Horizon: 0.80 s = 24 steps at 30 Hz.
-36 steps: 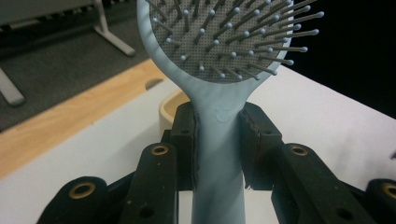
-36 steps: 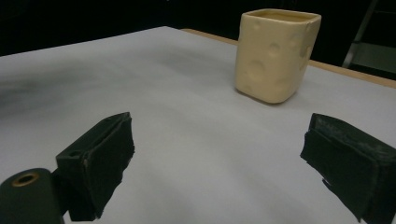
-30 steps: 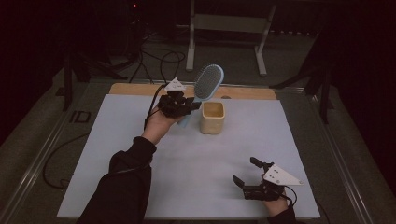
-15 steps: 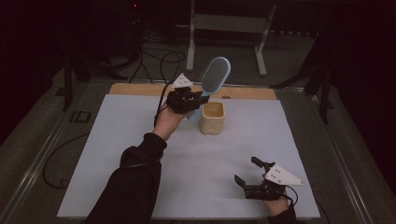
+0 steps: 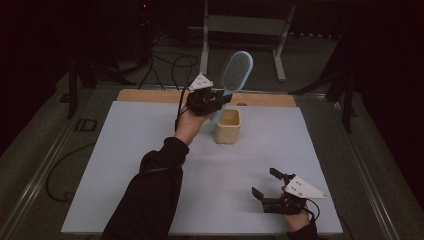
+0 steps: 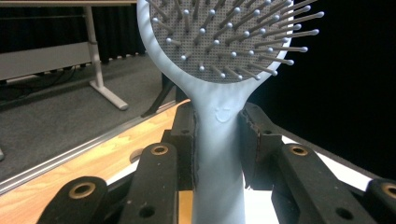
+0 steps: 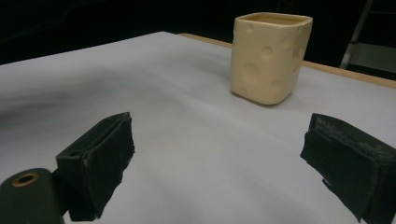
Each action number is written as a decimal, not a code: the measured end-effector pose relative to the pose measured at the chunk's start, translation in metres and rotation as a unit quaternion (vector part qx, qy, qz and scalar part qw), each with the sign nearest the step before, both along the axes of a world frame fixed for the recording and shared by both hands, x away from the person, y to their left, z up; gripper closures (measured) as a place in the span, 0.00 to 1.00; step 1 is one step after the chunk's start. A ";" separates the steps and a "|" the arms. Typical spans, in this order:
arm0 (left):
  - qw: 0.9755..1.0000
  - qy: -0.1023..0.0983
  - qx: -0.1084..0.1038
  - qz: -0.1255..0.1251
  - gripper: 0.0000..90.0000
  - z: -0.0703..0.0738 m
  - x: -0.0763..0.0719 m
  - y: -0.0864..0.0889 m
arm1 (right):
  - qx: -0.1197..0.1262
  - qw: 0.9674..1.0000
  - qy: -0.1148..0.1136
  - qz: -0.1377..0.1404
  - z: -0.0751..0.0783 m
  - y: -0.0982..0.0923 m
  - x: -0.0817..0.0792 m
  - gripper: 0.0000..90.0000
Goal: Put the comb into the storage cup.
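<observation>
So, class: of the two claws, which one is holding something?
The left claw, raised beside the cream cup, clamps the pale blue hairbrush by its handle. The right claw sits open near the table's front edge.

Overall light: dim, the surroundings falling to black around the white mat [image 5: 150, 150].
Brightest area: the mat glowing palely under overhead light.
Focus: the black jaws blurring nearest each gripper camera.

smooth matt plastic hairbrush [image 6: 219, 154]; glossy dimpled ceramic-looking cup [image 7: 270, 56]; matt white table sheet [image 5: 280, 135]
</observation>
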<state>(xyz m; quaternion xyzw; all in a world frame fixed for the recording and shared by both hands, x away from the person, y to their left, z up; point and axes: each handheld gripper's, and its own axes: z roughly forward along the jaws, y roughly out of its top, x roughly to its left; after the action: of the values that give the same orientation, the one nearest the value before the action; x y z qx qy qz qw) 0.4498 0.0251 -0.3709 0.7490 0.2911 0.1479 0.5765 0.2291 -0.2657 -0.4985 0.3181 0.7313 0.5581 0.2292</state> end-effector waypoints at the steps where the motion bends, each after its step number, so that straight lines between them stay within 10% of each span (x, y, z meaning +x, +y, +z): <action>1: 1.000 -0.005 0.000 -0.002 0.78 0.000 0.002 -0.003 | 0.001 1.000 0.000 0.000 0.000 -0.001 0.000 0.09; 24: 0.998 -0.042 -0.040 0.003 0.78 -0.011 0.024 -0.029 | 0.011 1.000 0.002 0.000 0.000 -0.003 0.000 0.09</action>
<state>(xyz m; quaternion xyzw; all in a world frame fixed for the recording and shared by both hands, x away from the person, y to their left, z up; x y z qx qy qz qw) 0.4741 -0.0042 -0.3820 0.7174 0.2742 0.1691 0.6178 0.2293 -0.2683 -0.4983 0.3216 0.7257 0.5652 0.2246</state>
